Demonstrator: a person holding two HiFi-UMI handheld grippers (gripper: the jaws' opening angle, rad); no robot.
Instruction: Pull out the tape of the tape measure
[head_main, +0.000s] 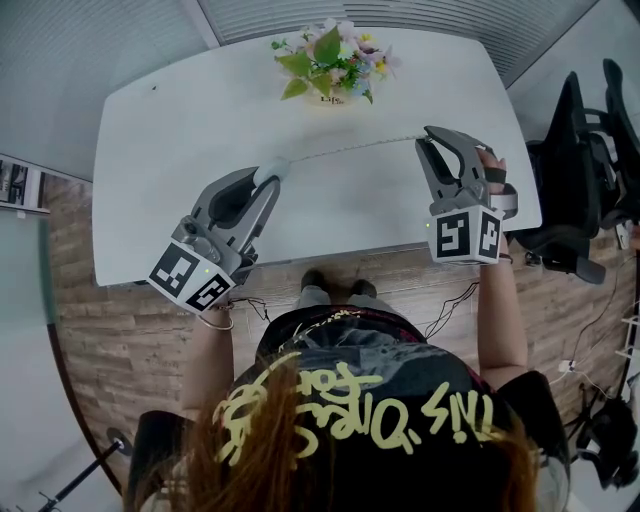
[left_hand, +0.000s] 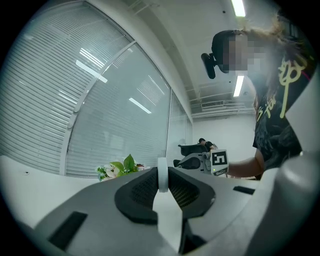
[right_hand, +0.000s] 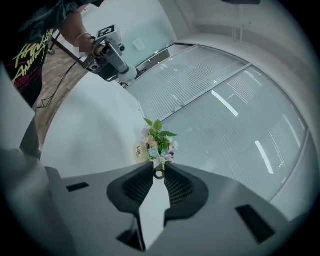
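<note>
My left hand-held gripper (left_hand: 162, 176) has its jaws clamped on the white tape measure (left_hand: 162, 167), seen edge-on. Beyond it, flowers (left_hand: 119, 169) stand far left on the white table (left_hand: 45, 182). The right hand-held gripper (left_hand: 180, 163) shows far right.

My left gripper (head_main: 266, 183) holds the tape measure (left_hand: 162, 172); its tape (head_main: 350, 148) runs above the table (head_main: 170, 150) to my right gripper (head_main: 428, 136). Flowers (head_main: 330, 60) stand behind.
</note>
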